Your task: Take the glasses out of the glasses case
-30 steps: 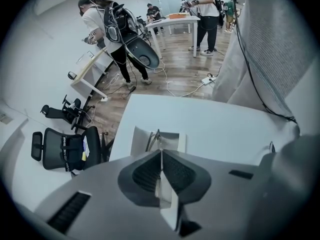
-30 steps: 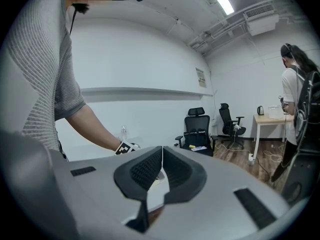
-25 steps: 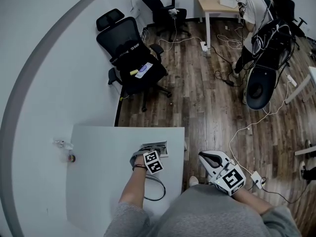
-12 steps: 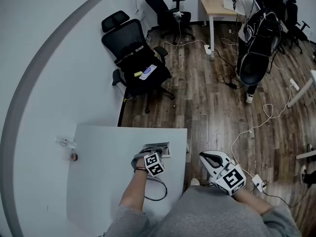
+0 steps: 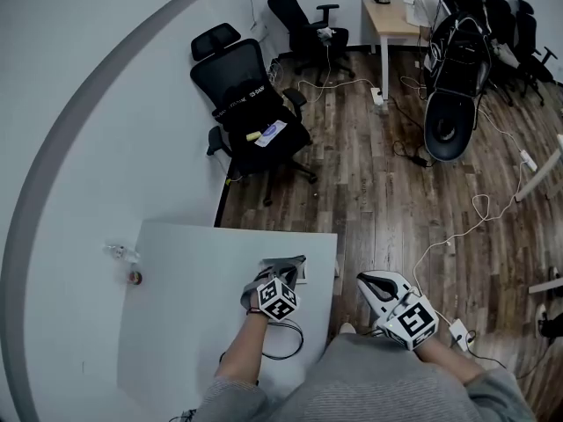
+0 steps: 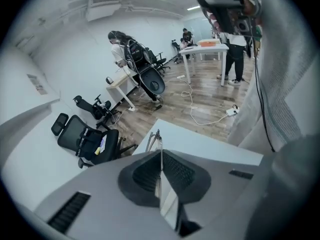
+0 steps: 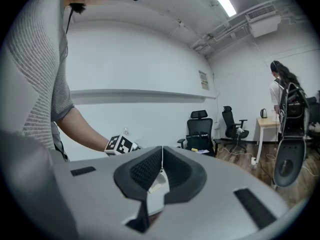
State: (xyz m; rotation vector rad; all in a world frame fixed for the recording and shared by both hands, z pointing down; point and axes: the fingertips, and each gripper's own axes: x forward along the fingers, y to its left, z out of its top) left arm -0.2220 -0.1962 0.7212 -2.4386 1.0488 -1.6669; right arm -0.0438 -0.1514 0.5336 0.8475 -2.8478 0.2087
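Holds the left gripper point(image 5: 290, 264) above the right edge of the white rectangular table point(image 5: 193, 271), lower centre of the head view, jaws pinched together on the thin wire-framed glasses point(image 6: 152, 141) (only a sliver of frame shows past the tips). Has the small pale glasses case point(image 5: 303, 276) resting on the table just beside those jaws. Parks the right gripper point(image 5: 361, 278) off the table at lower right, its 2 jaws closed on nothing. Shows 1 black looped cable point(image 5: 283, 345) lying on the table by the left forearm.

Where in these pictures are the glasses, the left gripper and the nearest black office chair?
glasses point(image 6: 159, 139), left gripper view, thin frame above the jaw tips.
left gripper point(image 6: 161, 155), left gripper view, its closed jaw tips.
black office chair point(image 5: 233, 77), head view, its backrest.
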